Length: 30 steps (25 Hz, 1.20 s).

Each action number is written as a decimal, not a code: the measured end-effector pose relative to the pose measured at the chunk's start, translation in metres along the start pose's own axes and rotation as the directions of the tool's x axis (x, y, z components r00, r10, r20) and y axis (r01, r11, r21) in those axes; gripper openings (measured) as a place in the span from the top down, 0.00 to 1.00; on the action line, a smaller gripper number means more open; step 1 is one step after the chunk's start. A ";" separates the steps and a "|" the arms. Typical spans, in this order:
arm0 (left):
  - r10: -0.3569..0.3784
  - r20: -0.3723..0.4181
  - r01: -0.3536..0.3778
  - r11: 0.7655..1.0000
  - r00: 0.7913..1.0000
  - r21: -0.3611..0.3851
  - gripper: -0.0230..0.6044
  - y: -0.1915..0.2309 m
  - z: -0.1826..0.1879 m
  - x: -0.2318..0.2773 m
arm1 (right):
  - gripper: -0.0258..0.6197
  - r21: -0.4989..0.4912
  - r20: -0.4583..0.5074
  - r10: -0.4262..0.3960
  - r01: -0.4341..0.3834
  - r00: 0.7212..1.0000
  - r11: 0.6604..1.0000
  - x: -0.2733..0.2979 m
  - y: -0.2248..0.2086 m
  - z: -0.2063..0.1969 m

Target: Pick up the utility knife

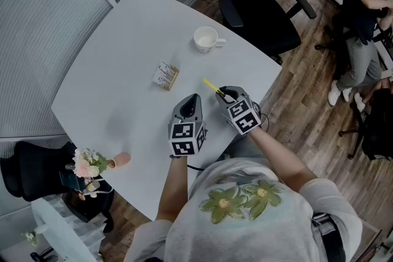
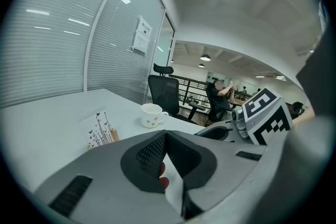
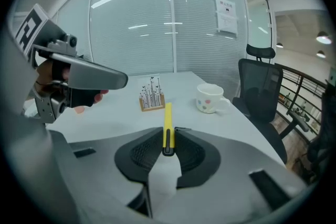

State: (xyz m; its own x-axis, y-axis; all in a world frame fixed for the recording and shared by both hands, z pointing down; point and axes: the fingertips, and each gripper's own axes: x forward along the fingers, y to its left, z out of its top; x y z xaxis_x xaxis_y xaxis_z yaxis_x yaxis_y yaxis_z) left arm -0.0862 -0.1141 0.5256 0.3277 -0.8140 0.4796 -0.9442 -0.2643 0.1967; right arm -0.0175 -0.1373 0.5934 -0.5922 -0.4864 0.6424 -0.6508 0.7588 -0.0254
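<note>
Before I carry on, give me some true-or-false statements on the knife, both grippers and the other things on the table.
1. The right gripper is clamped on the yellow knife. True.
2. The knife lies flat on the table. False: it sits between the right gripper's jaws and sticks out ahead of them.
3. The left gripper has its jaws together with nothing between them. True.
4. The mug is tipped on its side. False: it stands upright on the table.
5. The small box lies farther from the person than the mug. False: the mug is the farther one.
</note>
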 end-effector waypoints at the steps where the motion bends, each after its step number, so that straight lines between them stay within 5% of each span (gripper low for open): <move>1: 0.001 0.001 -0.001 1.000 1.000 0.001 0.96 0.000 0.000 0.000 | 0.85 0.007 0.007 0.002 -0.002 1.000 1.000 -0.002 0.001 0.002; 30: -0.015 0.021 0.016 1.000 1.000 -0.022 0.96 -0.014 0.008 -0.008 | 0.85 0.062 0.291 -0.066 0.050 0.954 0.997 -0.078 0.010 0.078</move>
State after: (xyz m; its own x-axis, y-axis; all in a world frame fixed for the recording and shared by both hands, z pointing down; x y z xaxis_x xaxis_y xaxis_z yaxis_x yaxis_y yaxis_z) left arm -0.0764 -0.1075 0.5125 0.3412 -0.8206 0.4585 -0.9380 -0.2654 0.2232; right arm -0.0147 -0.1257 0.4828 -0.6606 -0.6402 0.3920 -0.7076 0.7054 -0.0404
